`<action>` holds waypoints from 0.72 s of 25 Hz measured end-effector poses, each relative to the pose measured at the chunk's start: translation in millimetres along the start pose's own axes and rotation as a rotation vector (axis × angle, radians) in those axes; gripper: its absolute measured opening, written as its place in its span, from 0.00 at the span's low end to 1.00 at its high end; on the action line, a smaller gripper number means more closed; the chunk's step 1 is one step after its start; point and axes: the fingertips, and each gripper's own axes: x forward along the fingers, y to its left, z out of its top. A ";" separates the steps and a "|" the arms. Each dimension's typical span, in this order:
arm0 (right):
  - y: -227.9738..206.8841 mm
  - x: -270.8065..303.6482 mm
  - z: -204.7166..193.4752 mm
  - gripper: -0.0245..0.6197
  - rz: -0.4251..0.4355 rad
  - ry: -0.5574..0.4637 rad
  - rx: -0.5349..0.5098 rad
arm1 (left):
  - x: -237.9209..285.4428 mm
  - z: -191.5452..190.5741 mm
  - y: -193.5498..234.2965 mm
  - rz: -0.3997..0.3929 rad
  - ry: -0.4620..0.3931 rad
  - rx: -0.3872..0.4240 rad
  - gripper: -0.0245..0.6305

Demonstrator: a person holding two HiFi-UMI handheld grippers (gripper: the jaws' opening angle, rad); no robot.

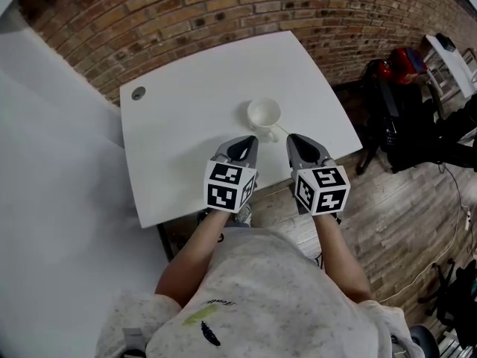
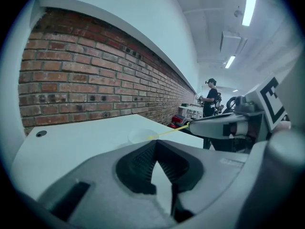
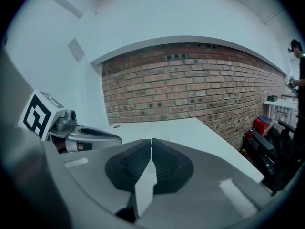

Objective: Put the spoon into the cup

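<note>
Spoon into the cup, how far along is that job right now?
Done: the spoon is lifted, its handle in the shut tongs of the right gripper. In hand: its far end reaches the cup; whether it is inside, I cannot tell. Left: drop it in and release. The left gripper is shut and empty.

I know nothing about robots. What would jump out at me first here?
Two hand-held tools with black-and-white marker cubes, the left gripper and right gripper, are held side by side over the near edge of a white table. Just ahead stands a white cup, with a thin yellowish spoon running from its rim to the right gripper's shut tip.
</note>
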 end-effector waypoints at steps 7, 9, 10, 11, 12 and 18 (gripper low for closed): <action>-7.0 32.1 -4.6 0.06 -0.007 0.045 -0.005 | 21.3 3.9 22.1 -0.014 0.008 -0.012 0.03; -9.0 39.9 -5.6 0.06 -0.008 0.058 -0.003 | 26.7 5.4 27.0 -0.018 0.010 -0.016 0.03; -10.2 43.3 -6.4 0.06 -0.008 0.064 0.000 | 29.3 6.0 28.7 -0.021 0.012 -0.017 0.03; -11.5 46.5 -7.3 0.06 -0.008 0.070 0.005 | 31.8 6.8 30.1 -0.023 0.013 -0.018 0.03; -12.8 49.8 -8.5 0.06 -0.009 0.077 0.010 | 34.1 7.7 31.4 -0.025 0.014 -0.018 0.03; -15.3 70.2 -13.7 0.06 -0.009 0.106 0.038 | 43.6 10.2 41.9 -0.037 0.021 -0.019 0.03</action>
